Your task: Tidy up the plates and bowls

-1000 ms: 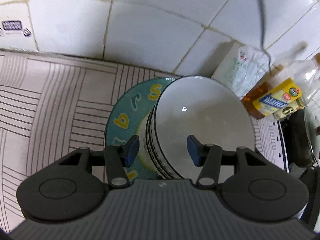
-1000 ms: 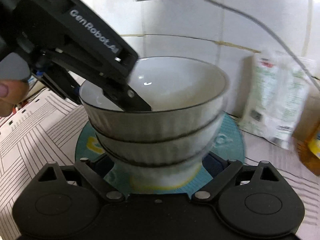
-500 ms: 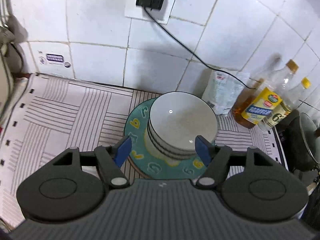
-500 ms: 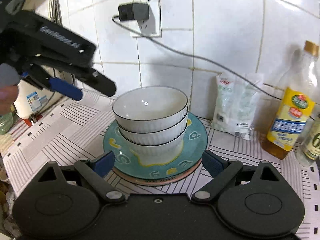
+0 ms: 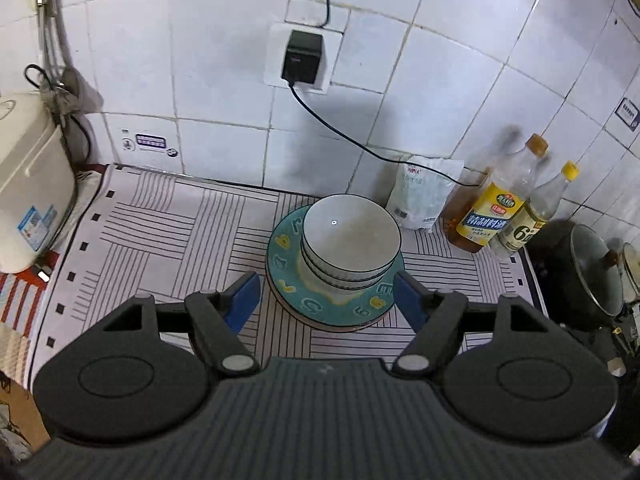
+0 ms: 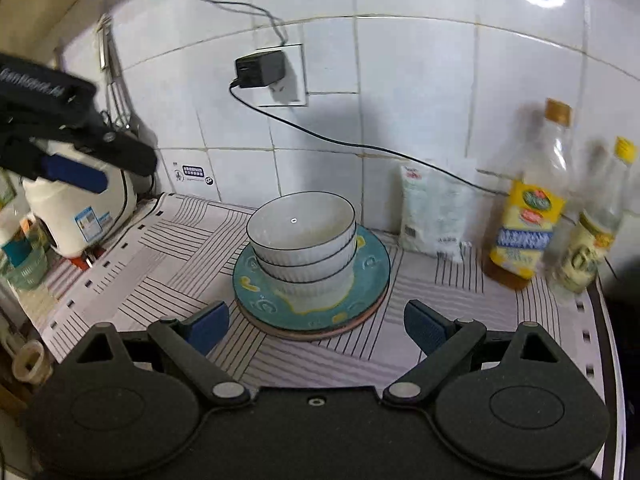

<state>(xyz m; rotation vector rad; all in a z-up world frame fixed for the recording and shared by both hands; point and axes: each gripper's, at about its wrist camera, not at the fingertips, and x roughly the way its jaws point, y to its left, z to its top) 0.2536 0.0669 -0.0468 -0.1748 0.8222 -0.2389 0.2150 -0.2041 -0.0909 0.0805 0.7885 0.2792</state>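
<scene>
Three white ribbed bowls (image 5: 352, 240) (image 6: 302, 232) are stacked inside one another on a teal plate (image 5: 288, 276) (image 6: 372, 264) with yellow marks. That plate lies on a pinkish plate (image 6: 320, 334). My left gripper (image 5: 325, 298) hovers above and in front of the stack, its jaws opening with nothing between them. It also shows at the upper left of the right wrist view, as the left gripper (image 6: 76, 168). My right gripper (image 6: 316, 322) stands open in front of the plates, holding nothing.
A striped mat (image 5: 168, 240) covers the counter. A white rice cooker (image 5: 28, 196) stands at the left. A white bag (image 5: 424, 196), two oil bottles (image 5: 492, 208) and a dark lidded pot (image 5: 580, 272) stand at the right. A charger (image 5: 302, 58) with its cable hangs on the tiled wall.
Both grippers have risen and drawn back from the bowl stack, which now looks smaller and farther off. The left jaws have spread wider. The bowls and plates have stayed in place.
</scene>
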